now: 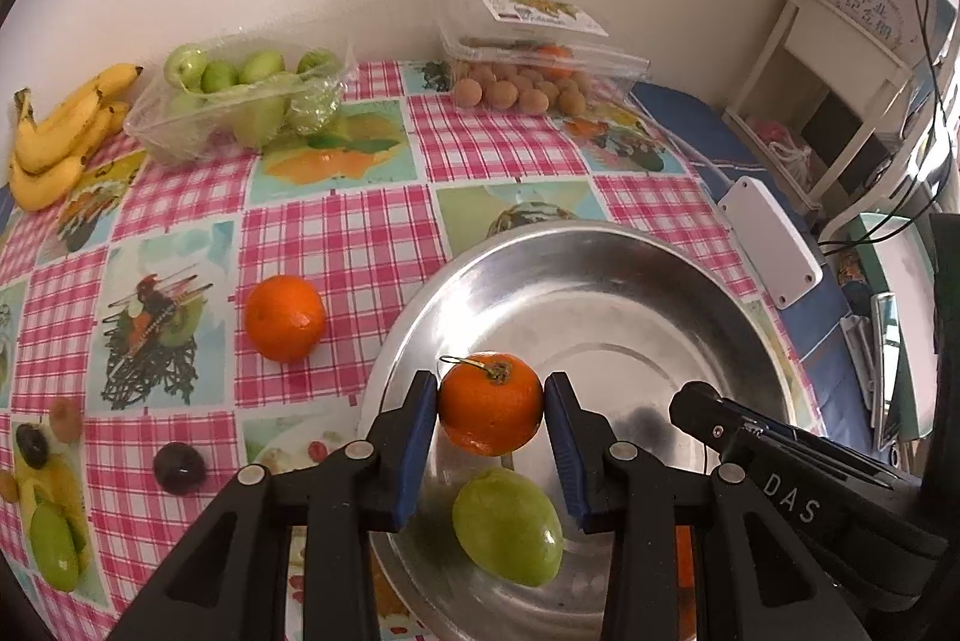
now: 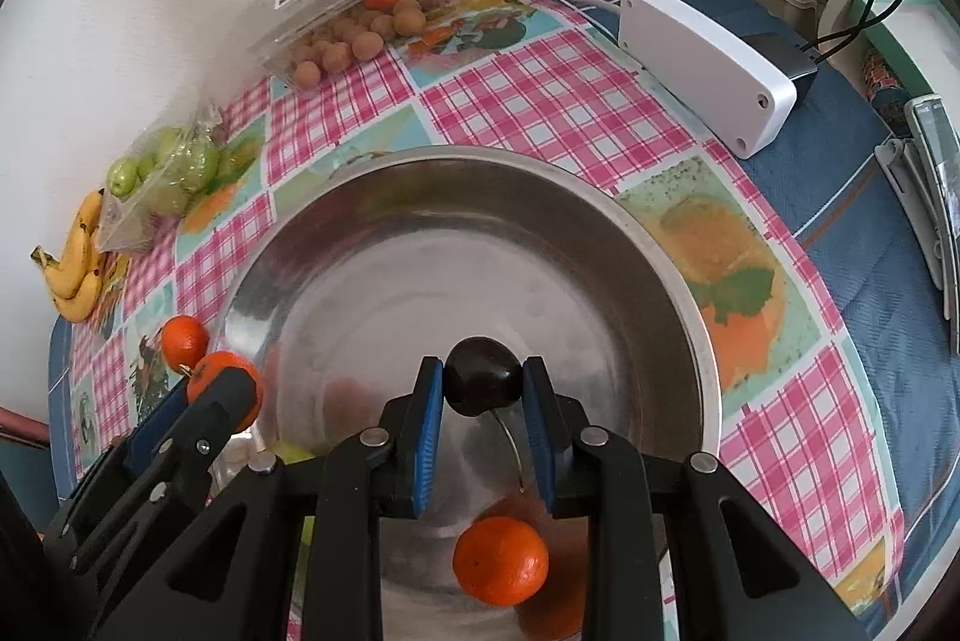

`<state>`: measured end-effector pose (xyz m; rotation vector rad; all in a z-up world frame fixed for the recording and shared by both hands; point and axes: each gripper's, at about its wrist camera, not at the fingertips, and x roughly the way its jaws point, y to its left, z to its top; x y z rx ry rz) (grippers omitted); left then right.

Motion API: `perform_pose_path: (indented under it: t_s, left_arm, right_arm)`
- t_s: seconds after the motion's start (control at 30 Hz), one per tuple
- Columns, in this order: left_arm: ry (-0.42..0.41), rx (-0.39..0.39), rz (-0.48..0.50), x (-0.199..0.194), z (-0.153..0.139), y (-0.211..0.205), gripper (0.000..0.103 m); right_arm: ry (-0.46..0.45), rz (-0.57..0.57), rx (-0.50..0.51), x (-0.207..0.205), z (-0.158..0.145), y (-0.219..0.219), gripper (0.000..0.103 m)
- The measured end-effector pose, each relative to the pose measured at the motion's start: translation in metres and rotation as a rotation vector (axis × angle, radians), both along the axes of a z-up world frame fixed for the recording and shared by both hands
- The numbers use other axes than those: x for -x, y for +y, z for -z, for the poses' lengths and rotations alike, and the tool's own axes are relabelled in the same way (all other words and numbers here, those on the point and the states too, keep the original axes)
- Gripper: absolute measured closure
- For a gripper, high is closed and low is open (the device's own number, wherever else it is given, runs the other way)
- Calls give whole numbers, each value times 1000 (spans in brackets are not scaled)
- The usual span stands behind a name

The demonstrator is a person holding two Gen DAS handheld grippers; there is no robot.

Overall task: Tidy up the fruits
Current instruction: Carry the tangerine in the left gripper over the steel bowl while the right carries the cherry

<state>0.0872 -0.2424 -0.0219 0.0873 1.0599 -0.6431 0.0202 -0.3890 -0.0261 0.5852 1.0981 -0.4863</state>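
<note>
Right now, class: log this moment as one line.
left gripper: shut on mandarin | right gripper: shut on dark plum | both over steel bowl

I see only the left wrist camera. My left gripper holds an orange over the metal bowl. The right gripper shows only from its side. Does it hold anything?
Observer: Yes. The right gripper is shut on a dark fruit with a thin curved stem.
Operator: Is it over the bowl too?
Observer: Yes, it hangs over the inside of the metal bowl.
Operator: Does something lie under it?
Observer: A loose orange lies in the bowl, nearer the camera than the dark fruit.
</note>
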Motion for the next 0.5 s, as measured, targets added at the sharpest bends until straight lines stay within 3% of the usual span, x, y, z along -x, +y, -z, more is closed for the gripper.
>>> perform_pose_path:
  t_s: [0.5]
  left_arm:
    - [26, -44, 7, 1, 14, -8, 63]
  right_arm:
    - [29, -1, -10, -4, 8, 0, 75]
